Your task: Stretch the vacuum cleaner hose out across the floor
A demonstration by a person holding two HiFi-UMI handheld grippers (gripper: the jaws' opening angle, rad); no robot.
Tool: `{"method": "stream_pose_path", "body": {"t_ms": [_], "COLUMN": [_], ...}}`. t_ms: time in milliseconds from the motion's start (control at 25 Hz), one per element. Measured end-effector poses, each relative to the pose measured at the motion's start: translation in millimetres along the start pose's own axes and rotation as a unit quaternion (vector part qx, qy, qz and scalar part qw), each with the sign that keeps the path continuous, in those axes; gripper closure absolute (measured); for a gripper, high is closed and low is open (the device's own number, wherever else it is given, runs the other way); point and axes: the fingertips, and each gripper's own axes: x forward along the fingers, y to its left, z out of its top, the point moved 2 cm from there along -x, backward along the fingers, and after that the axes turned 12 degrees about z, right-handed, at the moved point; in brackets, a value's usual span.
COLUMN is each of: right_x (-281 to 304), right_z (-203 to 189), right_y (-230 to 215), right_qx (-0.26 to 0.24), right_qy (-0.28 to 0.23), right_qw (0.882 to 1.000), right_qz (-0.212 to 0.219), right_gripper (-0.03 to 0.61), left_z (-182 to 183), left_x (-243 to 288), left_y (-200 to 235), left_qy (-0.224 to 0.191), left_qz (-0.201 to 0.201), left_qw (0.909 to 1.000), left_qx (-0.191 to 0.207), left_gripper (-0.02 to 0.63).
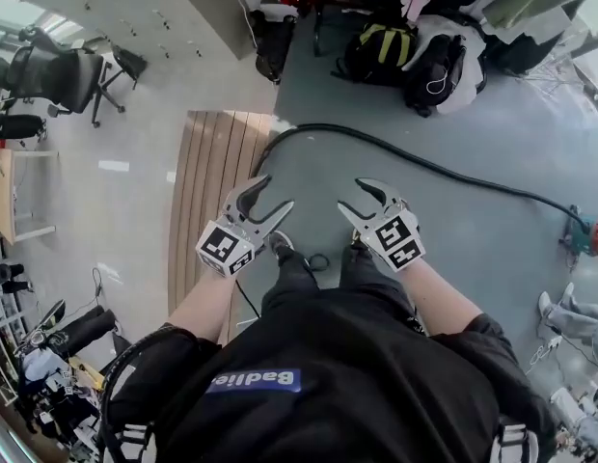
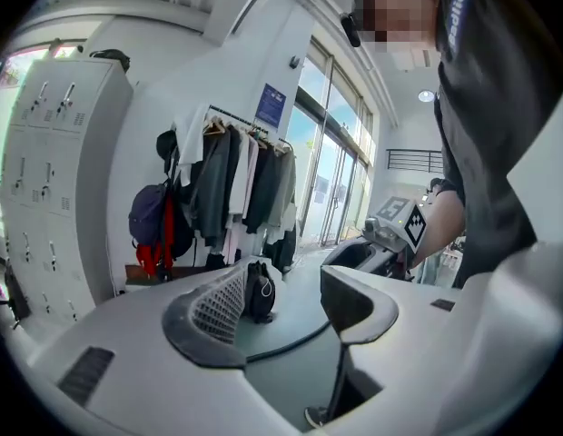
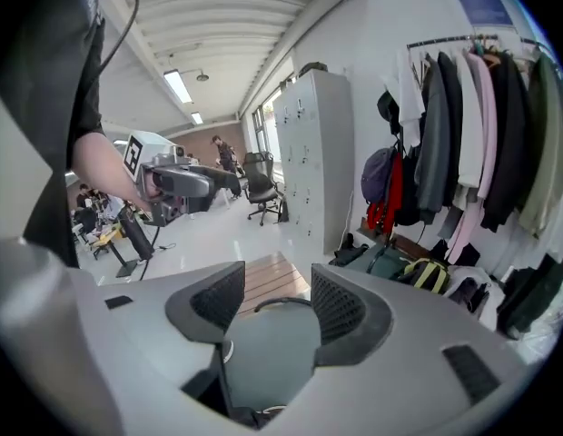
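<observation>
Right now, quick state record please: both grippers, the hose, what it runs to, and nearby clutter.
left gripper: jaws apart, nothing between them, in the air above the floor
right gripper: jaws apart, empty, level with the left one
hose: black, lying on the grey floor in a long curve, not held by either gripper
vacuum cleaner: red and teal body at the right edge, where the hose ends
wooden platform: slatted, beside the hose's curved near end
backpack: black and yellow, on the floor beyond the hose

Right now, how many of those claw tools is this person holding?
2. The left gripper shows at the head view's left, the right gripper beside it at the right; both open, empty.
</observation>
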Motion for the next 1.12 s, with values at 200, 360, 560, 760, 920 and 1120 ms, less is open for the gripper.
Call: {"method": "stream_pose_path", "body": {"t_ms": [200,360,560,760,920,1120], "right_x": [-70,-118,-159,-195,-238,-294], "right_z": [14,3,-6,-4,1,-9], "right_y": [43,70,104,145,176,184], "right_qx": [-0.041,-0.011,0.046,0.088,0.060,0.022], "right_qy": [-0.019,-0.046,-0.108,-0.197,-0.244,-0.274], "right_qw": [0.999,0.997,0.981,0.962,0.956,0.956], "right_qz": [-0.004,-0.062,-0.155,-0.170,-0.149,-0.106], "right_gripper": [0.351,0.351,0.351,0.351,0.415,0.561], "left_z": [55,71,71,76,99,109], "left_x": [-10,-16,-32,-57,-70,-55], "left_y": [-74,-124,-162,-207,-263,-315], "left_qy": [-0.053,-0.079,-0.070,-0.073,-0.087,-0.109], "left_qz": [-0.031,-0.090,-0.171,-0.217,-0.234,-0.207], "left_qw": [0.9980,0.9927,0.9820,0.9712,0.9665,0.9712], "left_qx": [0.016,0.015,0.040,0.064,0.057,0.043], "left_gripper": [0.356,0.367,0.379,0.403,0.453,0.576]}}
